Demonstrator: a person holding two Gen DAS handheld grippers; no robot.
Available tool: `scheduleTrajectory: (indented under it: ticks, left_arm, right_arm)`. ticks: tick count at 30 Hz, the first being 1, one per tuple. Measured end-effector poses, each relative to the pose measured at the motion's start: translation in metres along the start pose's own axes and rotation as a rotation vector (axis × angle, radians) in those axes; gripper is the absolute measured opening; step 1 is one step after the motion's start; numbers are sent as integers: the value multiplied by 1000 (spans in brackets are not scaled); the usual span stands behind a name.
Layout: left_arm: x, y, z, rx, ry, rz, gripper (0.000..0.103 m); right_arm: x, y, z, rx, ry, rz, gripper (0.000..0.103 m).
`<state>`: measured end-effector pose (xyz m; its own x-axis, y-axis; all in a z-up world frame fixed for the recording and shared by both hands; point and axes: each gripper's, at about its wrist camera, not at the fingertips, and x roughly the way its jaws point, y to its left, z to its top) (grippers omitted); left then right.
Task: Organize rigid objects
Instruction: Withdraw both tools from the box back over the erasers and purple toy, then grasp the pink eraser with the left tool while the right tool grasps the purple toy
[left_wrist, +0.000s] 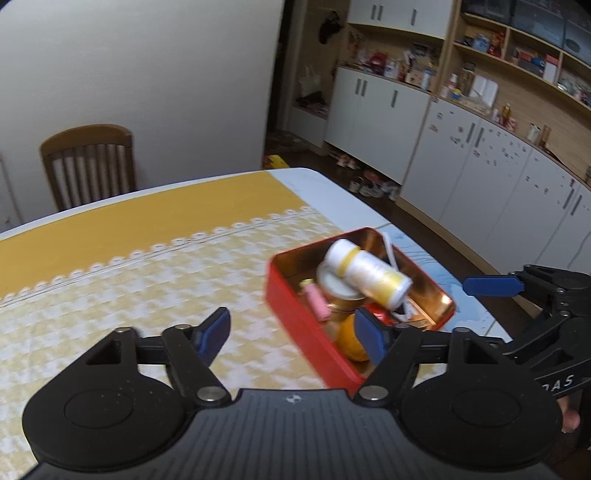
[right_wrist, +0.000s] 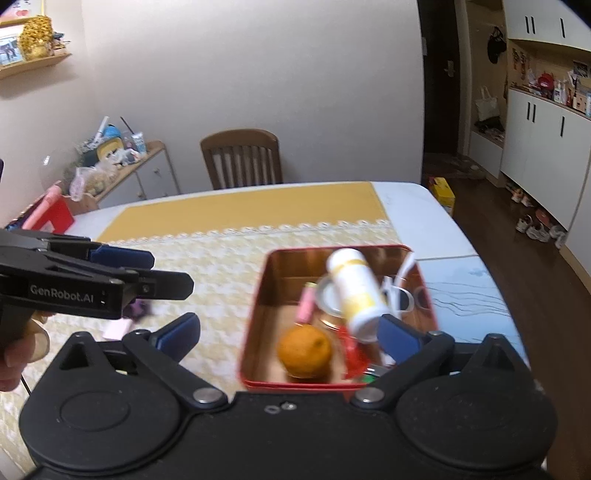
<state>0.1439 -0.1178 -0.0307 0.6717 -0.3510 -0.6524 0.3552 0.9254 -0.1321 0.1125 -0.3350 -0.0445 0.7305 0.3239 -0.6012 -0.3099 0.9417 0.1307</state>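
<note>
Grippers — left (left_wrist: 293, 328) and right (right_wrist: 291, 334) — both gape empty above the tin (right_wrist: 255, 332); lift clear without clipping the tilted bottle (right_wrist: 356, 291).

A red tin (right_wrist: 255, 314) with a coppery inside holds a white-and-yellow bottle (right_wrist: 360, 291). The tablecloth (right_wrist: 221, 266) is yellow-and-white houndstooth.

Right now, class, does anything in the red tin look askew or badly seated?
Yes. The white and yellow bottle lies tilted across the top of the red tin, propped on a round lidded jar rather than flat on the floor like the orange and pink tube. It sticks up above the rim.
</note>
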Motion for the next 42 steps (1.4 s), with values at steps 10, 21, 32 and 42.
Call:
scheduleTrajectory:
  ticks: [10, 21, 32, 42]
  left_arm:
    - [-39, 64, -25, -43, -43, 101, 83]
    - [-46, 127, -62, -114, 3, 187, 83]
    - [-28, 135, -95, -100, 27, 222, 83]
    - [0, 127, -110, -80, 45, 233, 83]
  right_arm:
    - [13, 54, 3, 9, -8, 50, 103]
    - [34, 104, 8, -10, 18, 57, 103]
    - [80, 141, 21, -47, 97, 62, 103]
    - [130, 166, 23, -100, 215, 112, 102]
